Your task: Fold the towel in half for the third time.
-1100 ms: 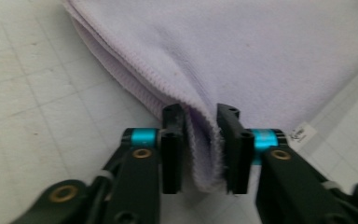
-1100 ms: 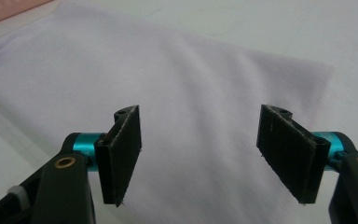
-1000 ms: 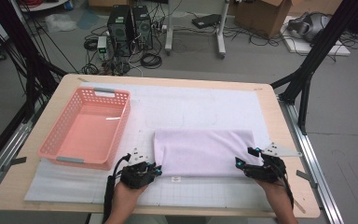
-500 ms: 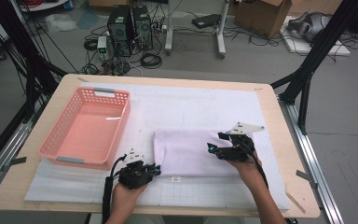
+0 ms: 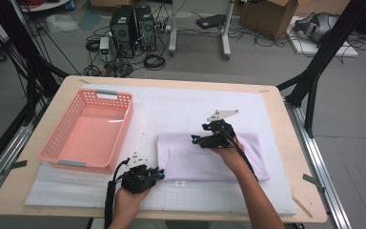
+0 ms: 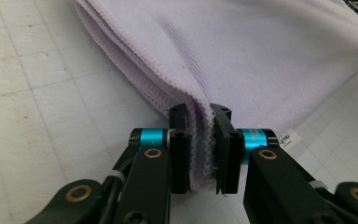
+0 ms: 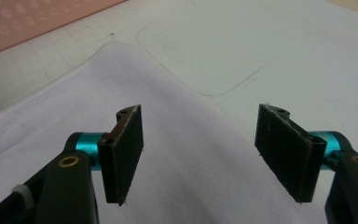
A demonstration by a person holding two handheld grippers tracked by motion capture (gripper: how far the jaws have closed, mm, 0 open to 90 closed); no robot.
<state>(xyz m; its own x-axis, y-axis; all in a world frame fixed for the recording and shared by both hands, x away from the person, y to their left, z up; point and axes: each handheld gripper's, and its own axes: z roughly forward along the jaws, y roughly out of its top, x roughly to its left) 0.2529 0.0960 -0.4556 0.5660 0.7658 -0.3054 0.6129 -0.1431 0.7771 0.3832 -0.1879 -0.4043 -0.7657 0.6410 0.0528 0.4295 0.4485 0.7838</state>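
Note:
A folded lilac towel [image 5: 186, 157] lies on the white gridded mat [image 5: 181, 105] near the front of the table. My left gripper [image 5: 158, 174] is at the towel's near left corner, shut on the layered edge; in the left gripper view the cloth [image 6: 242, 51] is pinched between the pads of the left gripper [image 6: 200, 121]. Above the towel's middle, my right gripper [image 5: 196, 140] points left and hovers. Its jaws stand wide apart in the right gripper view, where the right gripper [image 7: 200, 135] has nothing between them and the towel [image 7: 74, 116] lies beneath.
A pink plastic basket [image 5: 59, 157] sits on the left of the mat, and its perforated side [image 7: 37, 18] shows in the right gripper view. The wooden table [image 5: 286, 124] ends just right of the mat. Cables, computer towers and boxes lie on the floor beyond.
My right gripper has moved left from the towel's right edge to above its middle, staying open. The left gripper has kept still on the corner.

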